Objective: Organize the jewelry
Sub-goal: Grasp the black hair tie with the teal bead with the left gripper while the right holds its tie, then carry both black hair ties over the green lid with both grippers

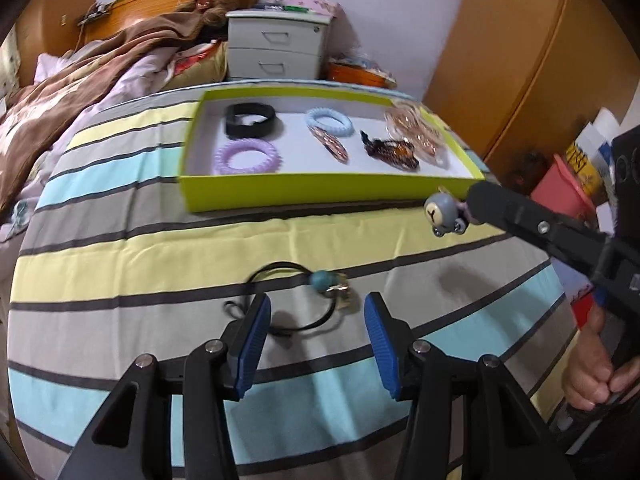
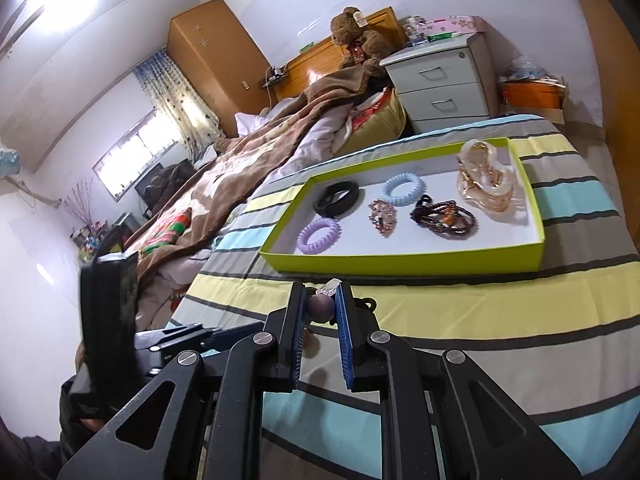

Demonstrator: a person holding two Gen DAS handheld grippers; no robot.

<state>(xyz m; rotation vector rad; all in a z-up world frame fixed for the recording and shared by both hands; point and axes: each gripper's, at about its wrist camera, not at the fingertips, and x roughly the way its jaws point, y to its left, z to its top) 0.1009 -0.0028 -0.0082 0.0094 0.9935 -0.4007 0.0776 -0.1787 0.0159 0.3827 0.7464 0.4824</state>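
Left tool (image 1: pixel 316 332) held low with its 2 fingers spread wide; right tool (image 2: pixel 320 312) raised, fingers closed, apparently clamping something small

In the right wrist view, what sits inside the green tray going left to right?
Purple coil hair tie → black band → pink rhinestone clip → dark beaded bracelets → clear amber hair claws.

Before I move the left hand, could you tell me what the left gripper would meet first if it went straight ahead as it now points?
Most likely the black hair tie with the teal bead, lying on the striped sheet just past the open left gripper. Depth is uncertain, so it may touch the sheet first.
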